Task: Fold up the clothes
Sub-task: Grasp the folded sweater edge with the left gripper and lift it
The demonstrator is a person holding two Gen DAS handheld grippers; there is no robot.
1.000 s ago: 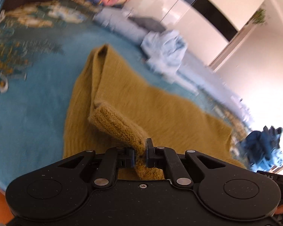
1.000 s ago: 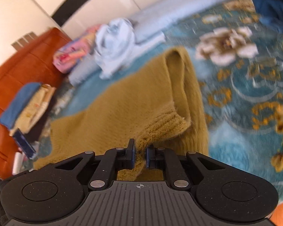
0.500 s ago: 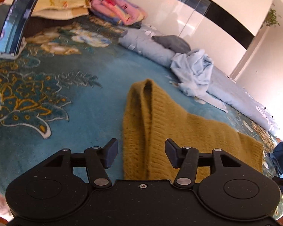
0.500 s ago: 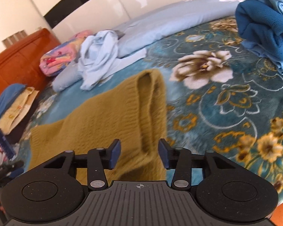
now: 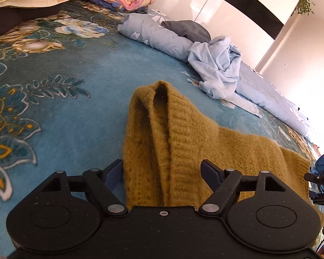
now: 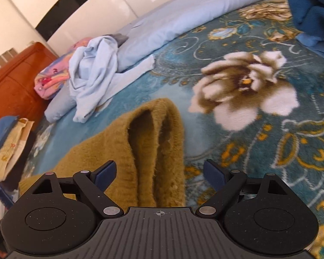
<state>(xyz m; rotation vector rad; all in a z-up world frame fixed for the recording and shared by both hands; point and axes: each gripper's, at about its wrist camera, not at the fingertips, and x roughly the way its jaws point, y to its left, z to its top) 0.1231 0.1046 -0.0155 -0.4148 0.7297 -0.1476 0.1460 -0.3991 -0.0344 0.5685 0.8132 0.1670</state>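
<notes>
Both grippers, left (image 5: 162,173) and right (image 6: 159,172), stood wide open, holding nothing.
The mustard sweater (image 5: 183,138) lay folded on the blue floral carpet (image 5: 64,112).

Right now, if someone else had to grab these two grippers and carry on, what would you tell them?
Left gripper: open, holding nothing, over the left end of the mustard sweater.
Right gripper: open, empty, over the sweater's right end.
The sweater lies on the blue floral blanket, both ends doubled over into a long band.
Done: that fold, laid down.
Left: probably fold the band across again, then take the crumpled pale blue garment. The dark blue clothes look unfolded too.
</notes>
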